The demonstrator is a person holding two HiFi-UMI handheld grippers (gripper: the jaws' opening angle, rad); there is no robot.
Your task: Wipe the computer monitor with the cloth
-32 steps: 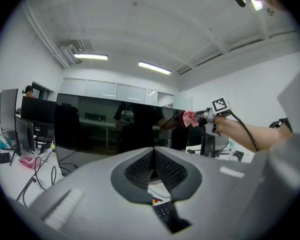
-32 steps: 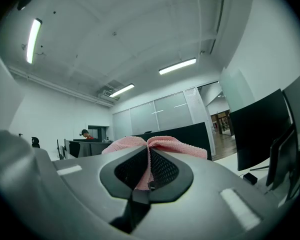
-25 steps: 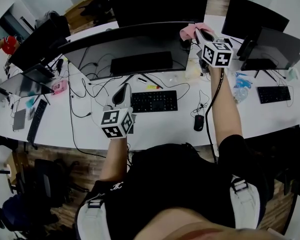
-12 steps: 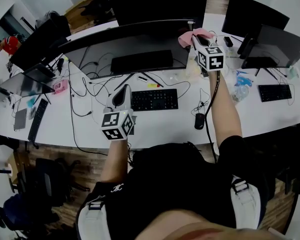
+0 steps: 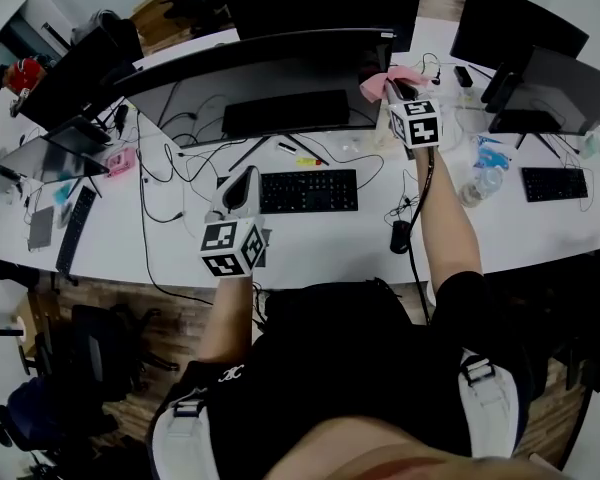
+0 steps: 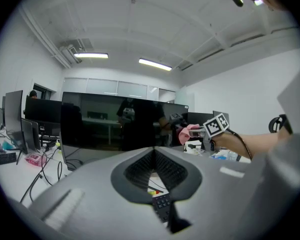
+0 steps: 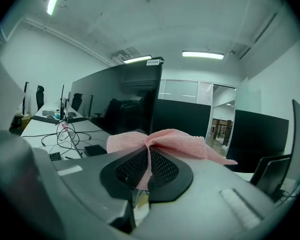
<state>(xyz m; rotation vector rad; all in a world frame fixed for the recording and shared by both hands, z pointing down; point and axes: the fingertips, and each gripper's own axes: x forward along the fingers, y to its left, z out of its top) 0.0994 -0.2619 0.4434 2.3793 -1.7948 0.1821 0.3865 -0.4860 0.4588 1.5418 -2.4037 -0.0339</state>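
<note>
One cloth, and we're clamping it in the right gripper just beside the right edge of the monitor; left gripper jaws closed, empty.

The white bench carries a wide curved monitor on its stand. A black keyboard lies in front of the monitor, with a black mouse to its right. Loose black cables trail at the left. A clear bottle stands near a second keyboard.
</note>
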